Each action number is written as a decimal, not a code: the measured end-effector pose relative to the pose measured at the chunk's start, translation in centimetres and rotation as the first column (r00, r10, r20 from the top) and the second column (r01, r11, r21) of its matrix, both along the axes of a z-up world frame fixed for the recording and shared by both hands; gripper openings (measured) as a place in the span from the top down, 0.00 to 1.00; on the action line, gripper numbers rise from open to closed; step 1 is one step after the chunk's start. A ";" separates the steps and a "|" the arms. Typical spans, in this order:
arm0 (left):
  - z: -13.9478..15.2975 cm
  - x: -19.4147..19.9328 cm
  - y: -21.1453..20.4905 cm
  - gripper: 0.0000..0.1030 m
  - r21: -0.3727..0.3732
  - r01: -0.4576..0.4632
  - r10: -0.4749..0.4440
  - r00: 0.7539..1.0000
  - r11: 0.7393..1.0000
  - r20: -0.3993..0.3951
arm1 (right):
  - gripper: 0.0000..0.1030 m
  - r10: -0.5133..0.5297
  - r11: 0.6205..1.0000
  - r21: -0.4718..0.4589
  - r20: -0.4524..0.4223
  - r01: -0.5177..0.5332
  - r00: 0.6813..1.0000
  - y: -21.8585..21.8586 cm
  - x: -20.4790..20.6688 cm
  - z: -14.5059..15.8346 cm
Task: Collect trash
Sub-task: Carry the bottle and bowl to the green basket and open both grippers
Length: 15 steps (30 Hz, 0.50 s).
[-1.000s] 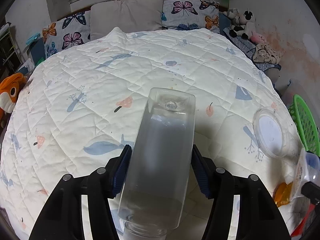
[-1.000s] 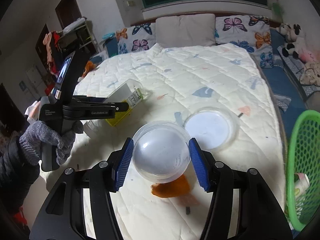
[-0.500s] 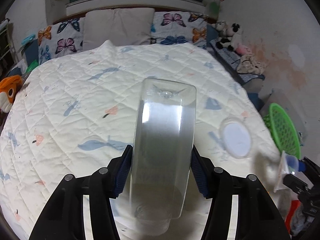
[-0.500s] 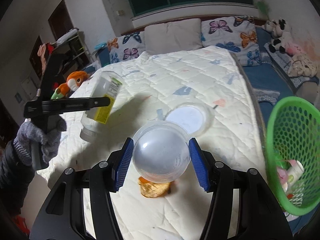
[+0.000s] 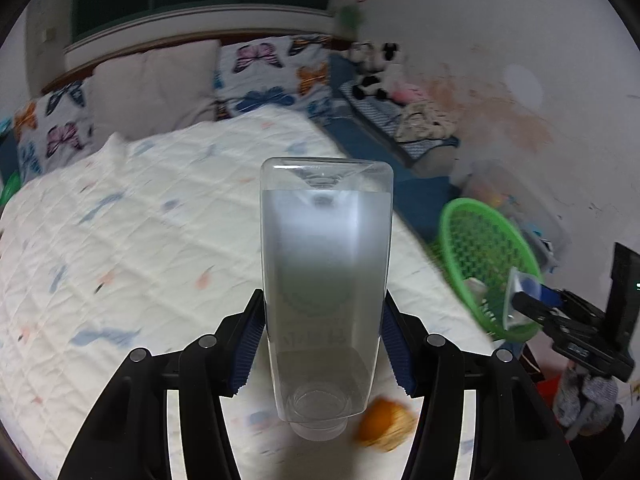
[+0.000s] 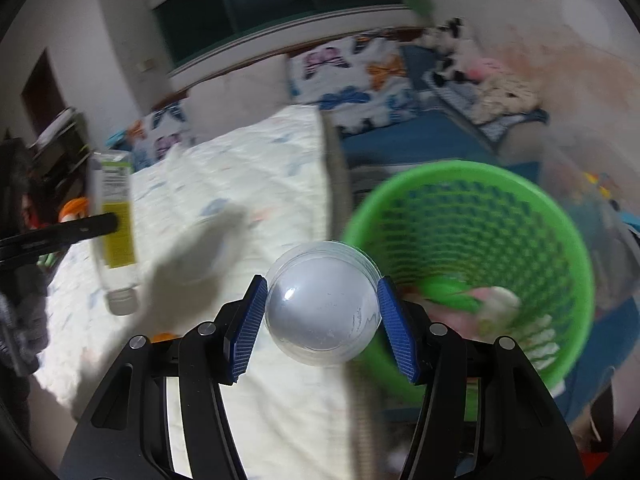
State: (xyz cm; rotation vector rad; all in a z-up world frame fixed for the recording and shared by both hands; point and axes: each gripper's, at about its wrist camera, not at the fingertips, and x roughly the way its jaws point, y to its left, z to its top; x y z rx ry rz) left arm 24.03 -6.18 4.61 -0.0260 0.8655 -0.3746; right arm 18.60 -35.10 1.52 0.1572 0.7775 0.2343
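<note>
Setting: home bedroom.
A quilted bed (image 5: 132, 248) is filling the view, butterfly pillows (image 5: 264, 68) lying at its head, stuffed toys (image 5: 376, 68) sitting alongside.

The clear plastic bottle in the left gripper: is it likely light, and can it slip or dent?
The clear plastic bottle looks empty, so it is probably light. Its smooth, flat walls may slip between the ribbed blue pads of the left gripper. Thin walls like these would likely dent under a hard squeeze.

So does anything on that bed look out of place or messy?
Yes. A crumpled orange scrap lies on the white quilted bedspread near its foot, which looks like litter left behind. It is blurred, so I cannot tell what it is.
</note>
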 end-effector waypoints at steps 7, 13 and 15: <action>1.8 1.0 -6.5 0.48 -0.028 0.092 -0.090 0.995 0.995 0.043 | 0.44 -0.112 0.994 -0.015 -0.035 0.112 0.993 -5.6 0.2 -1.4; 2.2 1.6 -12.2 0.48 -0.051 0.166 -0.163 0.985 0.985 0.063 | 0.37 -0.159 0.987 0.008 -0.050 0.159 0.986 -8.3 0.0 -2.0; 2.1 1.9 -14.1 0.48 -0.057 0.186 -0.183 0.981 0.981 0.061 | 0.35 -0.171 0.985 0.020 -0.049 0.172 0.984 -9.1 -0.1 -2.0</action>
